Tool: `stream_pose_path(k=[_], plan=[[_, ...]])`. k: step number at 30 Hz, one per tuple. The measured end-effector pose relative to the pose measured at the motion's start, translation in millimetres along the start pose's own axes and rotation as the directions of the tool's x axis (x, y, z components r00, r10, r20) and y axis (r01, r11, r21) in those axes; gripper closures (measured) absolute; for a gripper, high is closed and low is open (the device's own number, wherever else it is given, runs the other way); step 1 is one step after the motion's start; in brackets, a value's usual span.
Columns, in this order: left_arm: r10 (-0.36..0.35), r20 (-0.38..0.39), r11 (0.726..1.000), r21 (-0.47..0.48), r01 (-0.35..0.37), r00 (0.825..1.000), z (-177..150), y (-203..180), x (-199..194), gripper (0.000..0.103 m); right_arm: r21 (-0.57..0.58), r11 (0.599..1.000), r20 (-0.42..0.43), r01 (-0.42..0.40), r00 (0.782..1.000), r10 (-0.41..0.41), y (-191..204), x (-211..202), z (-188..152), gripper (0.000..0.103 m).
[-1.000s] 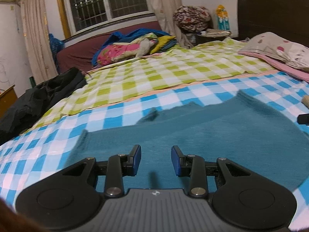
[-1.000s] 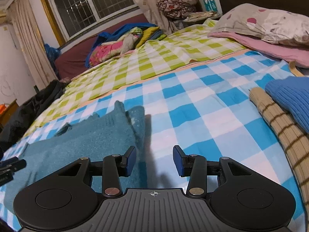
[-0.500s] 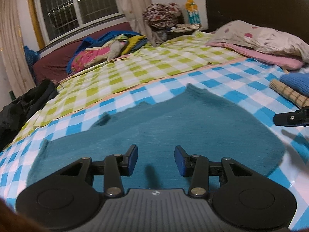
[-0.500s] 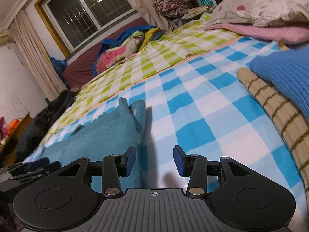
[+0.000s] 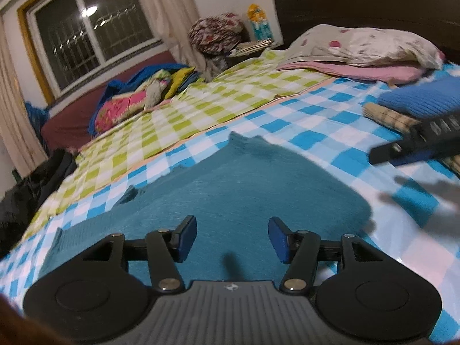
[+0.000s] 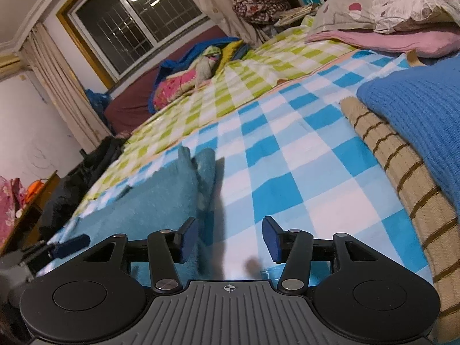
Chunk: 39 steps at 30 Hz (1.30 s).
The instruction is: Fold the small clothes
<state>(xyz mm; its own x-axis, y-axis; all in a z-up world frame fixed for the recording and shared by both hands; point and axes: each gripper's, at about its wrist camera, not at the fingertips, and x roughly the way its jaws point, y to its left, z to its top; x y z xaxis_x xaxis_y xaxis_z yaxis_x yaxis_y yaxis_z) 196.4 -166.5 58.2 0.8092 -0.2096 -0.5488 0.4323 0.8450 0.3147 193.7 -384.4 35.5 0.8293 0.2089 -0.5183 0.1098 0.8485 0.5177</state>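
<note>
A teal garment (image 5: pixel 244 184) lies spread flat on the blue-and-white checked sheet (image 5: pixel 322 120). My left gripper (image 5: pixel 231 233) hovers over its near part, jaws opening, nothing between them. In the right wrist view the garment (image 6: pixel 161 198) lies to the left, its right edge under my right gripper (image 6: pixel 230 230). Those jaws are opening too and hold nothing. Each gripper shows in the other's view: the right gripper (image 5: pixel 417 143) at the right edge, the left gripper (image 6: pixel 69 243) low at the left.
A folded blue knit (image 6: pixel 417 120) rests on a beige striped garment (image 6: pixel 402 187) at the right. Pillows (image 5: pixel 362 46) lie by the dark headboard. A green checked sheet (image 5: pixel 201 106), a colourful clothes pile (image 5: pixel 138 97) and dark clothing (image 5: pixel 31 195) lie beyond and left.
Both pairs of jaws have spread wider. The left gripper has slid across the teal garment towards the right one, which now shows larger. The right gripper has edged nearer the folded stack.
</note>
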Motion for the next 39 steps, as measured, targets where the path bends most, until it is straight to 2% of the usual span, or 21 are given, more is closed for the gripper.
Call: stream_pose_path(k=[4,6,9,13,17,21,25,29,34,38,39], plan=[[-0.006,0.054,0.996,0.093,0.001,0.999,-11.5,-26.7,-16.7,0.036,0.016,1.000,0.001,-0.005,1.000,0.005,-3.8,-3.6,1.4,0.054],[-0.009,0.085,0.988,0.155,-0.004,0.996,-16.2,-41.5,-22.5,0.030,0.021,1.000,0.000,-0.011,1.000,0.011,-4.2,-4.5,1.4,0.054],[0.011,0.135,0.961,0.274,-0.048,0.991,-27.6,-66.3,-23.2,0.027,0.026,0.999,-0.004,-0.020,1.000,0.020,-4.6,-3.9,1.3,0.053],[0.027,0.125,0.935,0.348,-0.069,0.992,-37.9,-84.4,-6.8,0.027,0.032,0.999,-0.011,-0.025,1.000,0.025,-5.7,-2.4,1.3,0.053],[0.070,0.117,0.935,0.339,-0.106,0.991,-42.4,-85.7,7.5,0.027,0.047,0.998,-0.015,-0.032,0.999,0.032,-9.0,-1.8,1.9,0.053],[0.099,0.144,0.930,0.339,-0.143,0.985,-47.2,-85.0,12.2,0.027,0.057,0.998,-0.022,-0.037,0.999,0.038,-11.9,0.9,2.8,0.053],[0.123,0.191,0.910,0.370,-0.188,0.974,-45.7,-95.2,16.2,0.027,0.078,0.996,-0.033,-0.047,0.998,0.049,-14.2,5.1,3.1,0.053],[0.137,0.210,0.905,0.372,-0.209,0.968,-38.0,-100.4,24.8,0.027,0.091,0.995,-0.036,-0.051,0.998,0.054,-15.6,5.0,2.3,0.053],[0.155,0.236,0.880,0.408,-0.243,0.959,-32.5,-105.7,35.7,0.026,0.108,0.993,-0.035,-0.057,0.998,0.061,-17.3,4.3,2.5,0.053],[0.170,0.240,0.880,0.400,-0.257,0.956,-28.8,-100.8,44.8,0.026,0.115,0.992,-0.042,-0.057,0.997,0.062,-19.0,6.3,1.5,0.053],[0.167,0.239,0.882,0.396,-0.254,0.956,-28.2,-100.4,45.5,0.030,0.116,0.992,-0.044,-0.056,0.997,0.061,-19.4,6.4,1.3,0.053]])
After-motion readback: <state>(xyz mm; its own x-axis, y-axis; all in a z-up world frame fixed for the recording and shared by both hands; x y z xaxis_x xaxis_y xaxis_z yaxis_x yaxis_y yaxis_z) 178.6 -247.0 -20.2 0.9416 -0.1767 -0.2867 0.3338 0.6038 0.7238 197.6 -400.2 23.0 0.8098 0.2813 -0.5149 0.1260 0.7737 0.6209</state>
